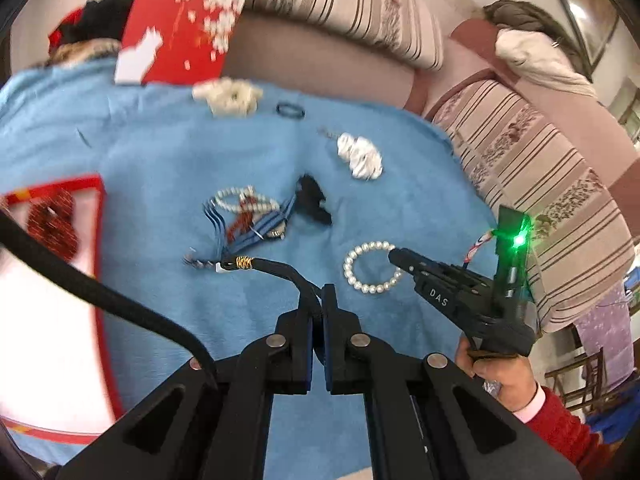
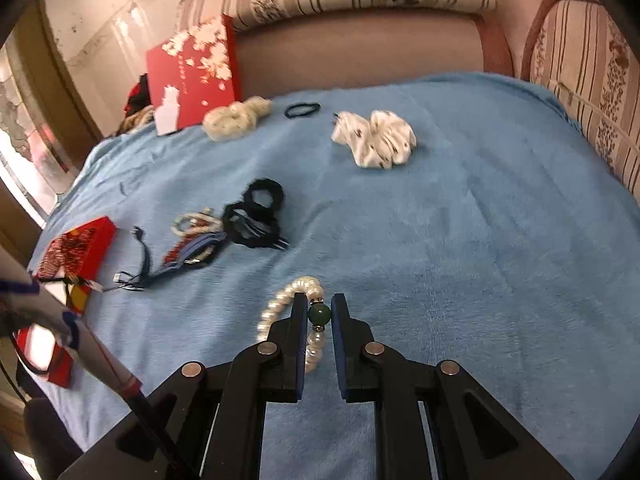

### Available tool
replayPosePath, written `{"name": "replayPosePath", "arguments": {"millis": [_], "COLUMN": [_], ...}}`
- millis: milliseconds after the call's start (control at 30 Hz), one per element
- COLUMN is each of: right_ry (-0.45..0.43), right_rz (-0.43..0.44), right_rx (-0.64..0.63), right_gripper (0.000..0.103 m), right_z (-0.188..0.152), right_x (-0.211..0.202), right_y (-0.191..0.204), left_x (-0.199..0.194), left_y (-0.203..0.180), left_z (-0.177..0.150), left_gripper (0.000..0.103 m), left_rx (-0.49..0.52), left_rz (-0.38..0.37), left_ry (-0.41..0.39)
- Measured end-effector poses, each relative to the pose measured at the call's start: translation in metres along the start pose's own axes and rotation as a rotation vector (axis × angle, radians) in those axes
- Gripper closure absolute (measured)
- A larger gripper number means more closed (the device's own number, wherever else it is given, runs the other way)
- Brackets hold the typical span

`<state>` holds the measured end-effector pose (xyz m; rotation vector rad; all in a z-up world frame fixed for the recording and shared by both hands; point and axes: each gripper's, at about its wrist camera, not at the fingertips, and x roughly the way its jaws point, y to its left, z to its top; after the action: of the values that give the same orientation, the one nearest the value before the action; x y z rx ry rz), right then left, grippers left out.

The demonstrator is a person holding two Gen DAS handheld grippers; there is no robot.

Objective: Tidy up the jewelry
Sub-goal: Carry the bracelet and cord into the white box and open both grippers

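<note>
1. My left gripper point(image 1: 322, 300) is clamped on a black cord point(image 1: 276, 266) with a gold wire wrap; the cord hangs lifted over the blue blanket point(image 1: 168, 152).
2. My right gripper point(image 2: 318, 312) is pinched narrow on the green bead of a pearl bracelet point(image 2: 280, 308) lying on the blanket.
3. Tangled bracelets point(image 1: 248, 216) sit mid-blanket, with a white scrunchie point(image 2: 376, 140) farther back.
4. Red box point(image 1: 48, 224) at the left edge.

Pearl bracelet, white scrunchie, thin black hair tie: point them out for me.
Pearl bracelet point(image 2: 276, 312), right wrist view, left arc of pearls.
White scrunchie point(image 2: 376, 140), right wrist view, middle of the fabric.
Thin black hair tie point(image 2: 303, 109), right wrist view, the loop.
</note>
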<state>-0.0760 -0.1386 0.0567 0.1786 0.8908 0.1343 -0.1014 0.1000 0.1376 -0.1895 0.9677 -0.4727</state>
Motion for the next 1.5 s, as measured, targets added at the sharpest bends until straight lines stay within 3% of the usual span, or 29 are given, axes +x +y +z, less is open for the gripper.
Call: {"name": "replayPosePath", "arguments": {"millis": [367,600,733,933,1167,1333,1500], "right_ry": [-0.064,-0.07,-0.062,-0.018,0.057,0.132,0.181], "right_rz": [0.026,0.073,0.118,0.205,0.307,0.402,0.424], "right_rx": [-0.048,-0.063,-0.102,-0.19,-0.337,-0.389,-0.383], "right_gripper": [0.09,0.09,0.09,0.09,0.09,0.09,0.09], "right_z": [0.005,0.01,0.018,0.028,0.03,0.022,0.01], "right_x": [-0.048,-0.063,-0.064,-0.05,-0.022,0.01,0.048], "right_y": [0.024,0.046,0.078,0.152,0.272,0.35,0.382], "left_x": [-0.072,-0.108,-0.13,-0.134,-0.112,-0.101,-0.097], "left_y": [0.019,0.082,0.121,0.198,0.274,0.302,0.312], "left_z": [-0.003,-0.011,-0.016,-0.024,-0.034,-0.041,-0.048], "left_gripper": [0.1,0.1,0.1,0.1,0.1,0.1,0.1], "left_rx": [0.001,-0.084,-0.116,-0.224,-0.331,-0.384,-0.394], "left_rz": [0.048,0.149,0.229,0.318,0.403,0.407,0.388], "left_ry": [-0.093,-0.121,-0.13,-0.102,-0.035,-0.011,-0.007]}}
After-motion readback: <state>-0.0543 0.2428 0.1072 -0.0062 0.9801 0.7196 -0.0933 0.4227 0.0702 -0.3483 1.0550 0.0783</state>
